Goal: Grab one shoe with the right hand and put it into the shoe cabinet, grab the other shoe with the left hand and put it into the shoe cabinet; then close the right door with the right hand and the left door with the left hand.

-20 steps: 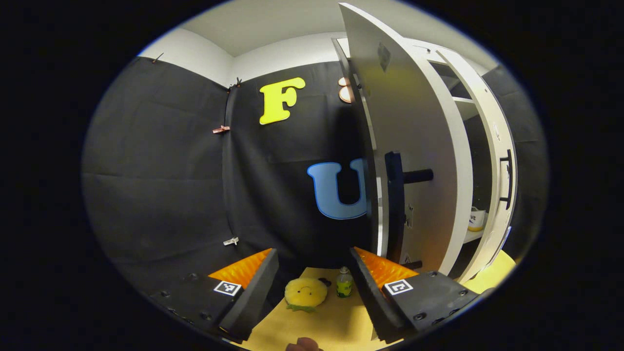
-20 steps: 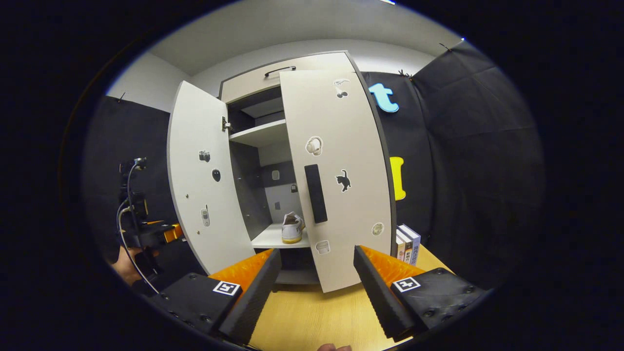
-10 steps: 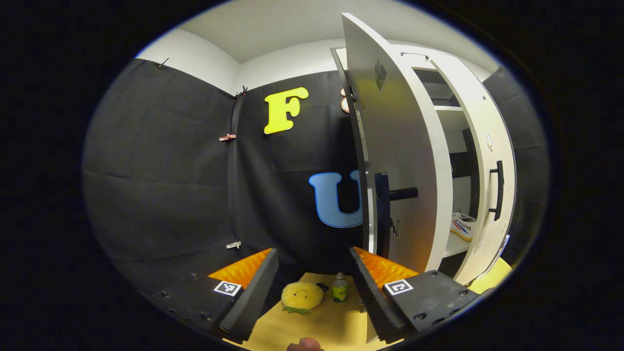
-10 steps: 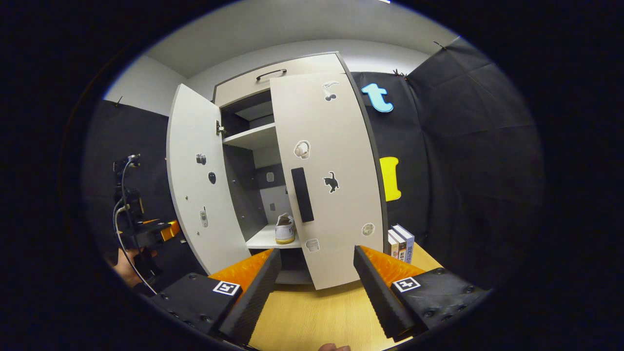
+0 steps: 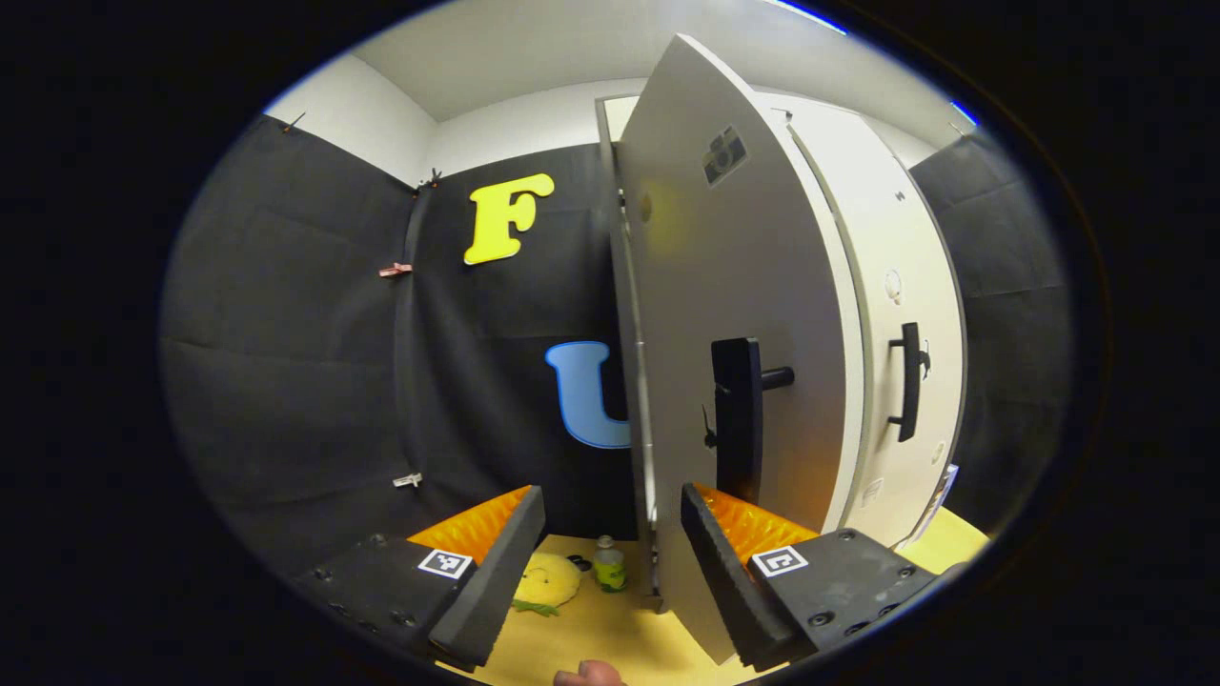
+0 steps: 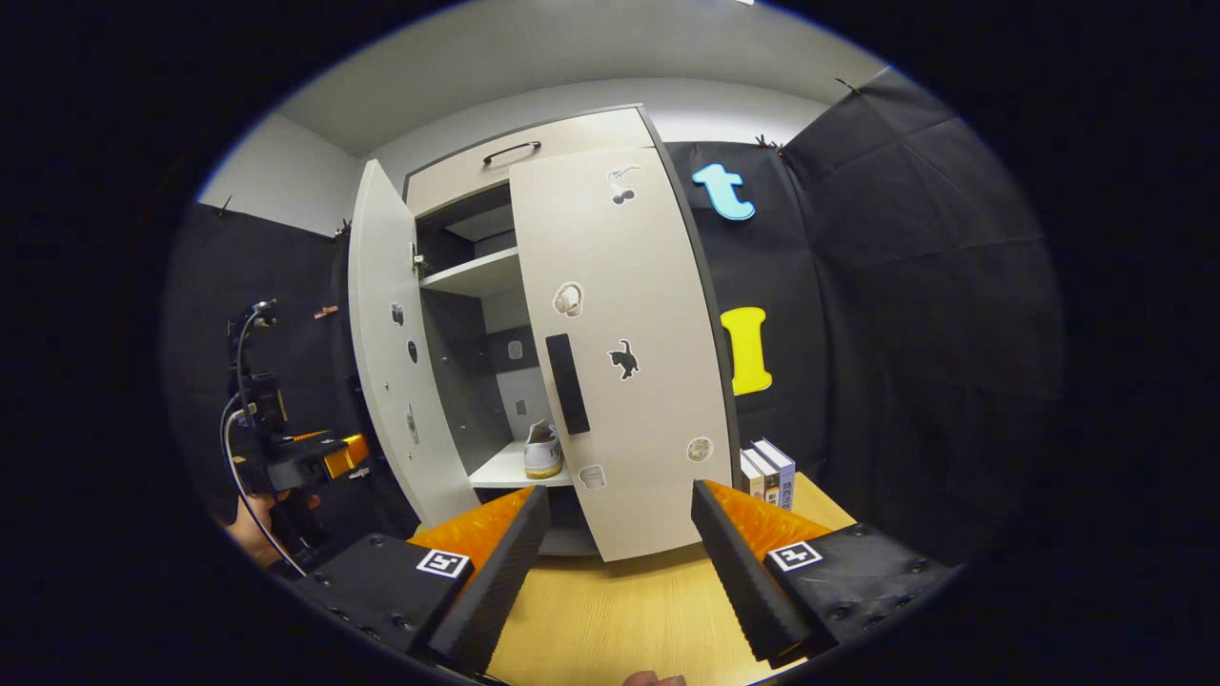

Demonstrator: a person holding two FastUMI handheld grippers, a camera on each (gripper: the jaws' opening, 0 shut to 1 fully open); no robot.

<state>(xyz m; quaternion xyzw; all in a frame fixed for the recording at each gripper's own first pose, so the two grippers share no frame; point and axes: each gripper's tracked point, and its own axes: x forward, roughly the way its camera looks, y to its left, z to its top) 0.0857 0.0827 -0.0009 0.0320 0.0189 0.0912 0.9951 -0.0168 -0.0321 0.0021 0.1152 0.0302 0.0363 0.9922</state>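
Left gripper: jaws spread wide, holding nothing; its right finger sits just beside the left door's lower edge, and I cannot tell whether it touches. Also seen from the right gripper view, low beside that door's outer face.
Right gripper: jaws wide apart, empty, hanging over the wooden table in front of the cabinet, apart from the right door.
Left door: half a second ago it stood edge-on to the left gripper view; now its handled face is turned toward that camera, so it has swung partway shut.
Right door: looks close to shut against the shoe cabinet.
Shoe: white, on the lower shelf inside, seen through the remaining gap; the second shoe is hidden.
Meaning: the shoes seem stowed; the job is probably in its last step, pushing the left door home.
Surroundings: plush toy and small bottle near the door's foot; books right of the cabinet.
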